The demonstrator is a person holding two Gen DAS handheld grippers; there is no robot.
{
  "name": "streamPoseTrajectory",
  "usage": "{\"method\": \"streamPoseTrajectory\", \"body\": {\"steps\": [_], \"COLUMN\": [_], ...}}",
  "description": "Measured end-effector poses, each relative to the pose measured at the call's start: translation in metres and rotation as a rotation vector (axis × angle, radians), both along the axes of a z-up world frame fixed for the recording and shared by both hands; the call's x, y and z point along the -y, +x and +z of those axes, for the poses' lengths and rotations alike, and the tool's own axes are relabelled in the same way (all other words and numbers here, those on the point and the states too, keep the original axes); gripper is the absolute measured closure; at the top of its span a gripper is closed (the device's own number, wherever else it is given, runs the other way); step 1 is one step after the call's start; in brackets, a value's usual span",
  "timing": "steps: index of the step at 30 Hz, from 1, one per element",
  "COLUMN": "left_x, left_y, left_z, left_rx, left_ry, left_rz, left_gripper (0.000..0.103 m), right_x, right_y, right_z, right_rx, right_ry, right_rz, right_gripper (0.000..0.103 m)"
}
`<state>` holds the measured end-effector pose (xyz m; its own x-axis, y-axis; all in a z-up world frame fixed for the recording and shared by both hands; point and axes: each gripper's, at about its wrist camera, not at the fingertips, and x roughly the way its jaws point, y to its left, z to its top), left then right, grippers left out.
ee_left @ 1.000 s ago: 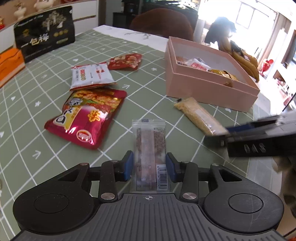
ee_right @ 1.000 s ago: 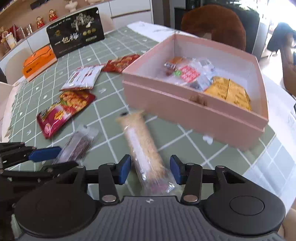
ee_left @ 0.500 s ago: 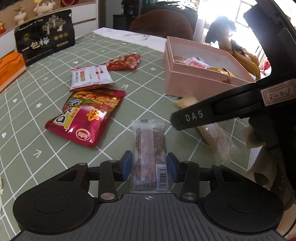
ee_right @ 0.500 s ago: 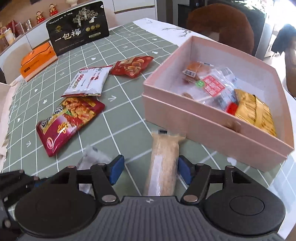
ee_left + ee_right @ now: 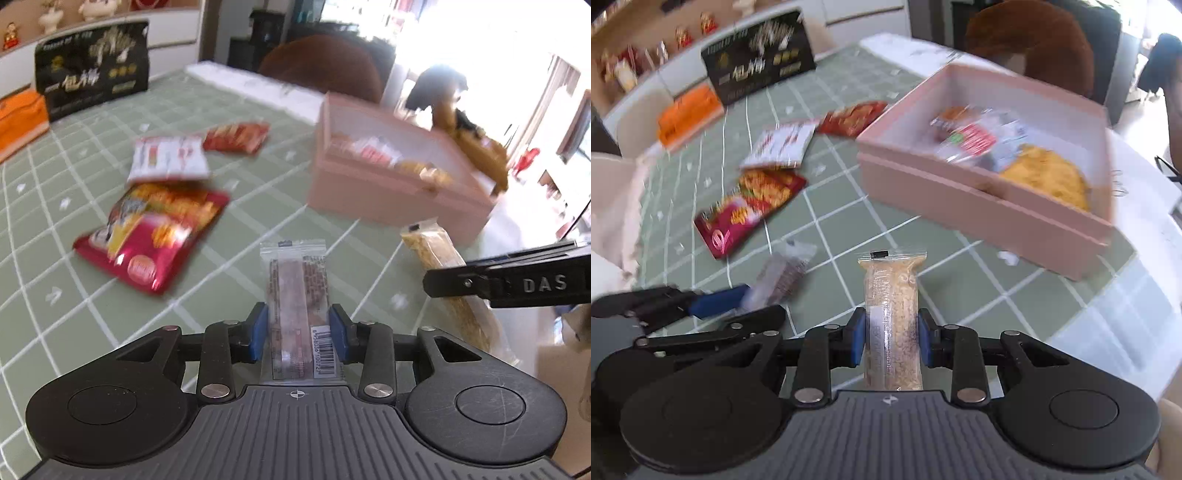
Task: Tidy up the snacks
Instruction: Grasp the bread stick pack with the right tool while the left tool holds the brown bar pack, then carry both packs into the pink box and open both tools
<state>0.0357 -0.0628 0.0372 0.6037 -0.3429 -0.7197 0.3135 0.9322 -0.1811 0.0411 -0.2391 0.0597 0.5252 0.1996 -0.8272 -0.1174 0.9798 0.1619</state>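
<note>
Gripping both: left gripper [image 5: 298, 334] is clamping the clear-wrap bar [image 5: 297, 295], right gripper [image 5: 891, 339] the grain bar [image 5: 892, 314] (long axes fwd along fingers). Pink box [image 5: 982, 210] is lying ahead-right, nearer right gripper.

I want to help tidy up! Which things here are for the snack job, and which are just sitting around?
For the job:
left gripper holding brown bar
right gripper holding rice bar
pink box
red bag
white packet
small red packet

Just sitting around:
black box
orange box
brown chair
</note>
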Motion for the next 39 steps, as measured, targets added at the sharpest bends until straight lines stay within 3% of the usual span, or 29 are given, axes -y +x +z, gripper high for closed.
{"method": "streamPoseTrajectory", "body": {"steps": [6,13,15,17,19,22,24,28,34,39], "left_x": [0.006,0.062,0.083,0.099,0.109,0.111,0.109,0.089,0.02,-0.054], "left_y": [0.012,0.079,0.116,0.157,0.177,0.172,0.167,0.161,0.139,0.113], "left_z": [0.052,0.092,0.093,0.082,0.073,0.07,0.067,0.062,0.043,0.024], "left_rx": [0.117,0.169,0.14,-0.009,-0.085,-0.042,-0.037,0.031,0.038,0.026], "left_ry": [-0.12,-0.126,-0.163,-0.23,-0.236,-0.184,-0.157,-0.069,-0.051,-0.074], "left_rz": [-0.028,-0.148,-0.152,-0.137,-0.108,-0.114,-0.154,-0.107,0.081,0.194], "left_gripper": [0.062,0.062,0.061,0.06,0.065,0.065,0.065,0.065,0.065,0.065], "right_x": [0.028,0.056,0.061,0.065,0.069,0.075,0.075,0.063,0.032,-0.027], "right_y": [-0.012,0.023,0.044,0.068,0.091,0.126,0.139,0.142,0.145,0.169], "right_z": [0.052,0.105,0.111,0.116,0.115,0.105,0.098,0.084,0.065,0.055], "right_rx": [0.117,0.23,0.241,0.242,0.24,0.184,0.148,0.127,0.081,0.082], "right_ry": [0.062,0.045,0.012,-0.015,-0.036,-0.041,-0.051,-0.118,-0.151,-0.16], "right_rz": [-0.054,-0.135,-0.151,-0.166,-0.185,-0.223,-0.238,-0.236,-0.179,-0.056], "right_gripper": [0.075,0.075,0.075,0.075,0.075,0.072,0.061,0.051,0.041,0.035]}}
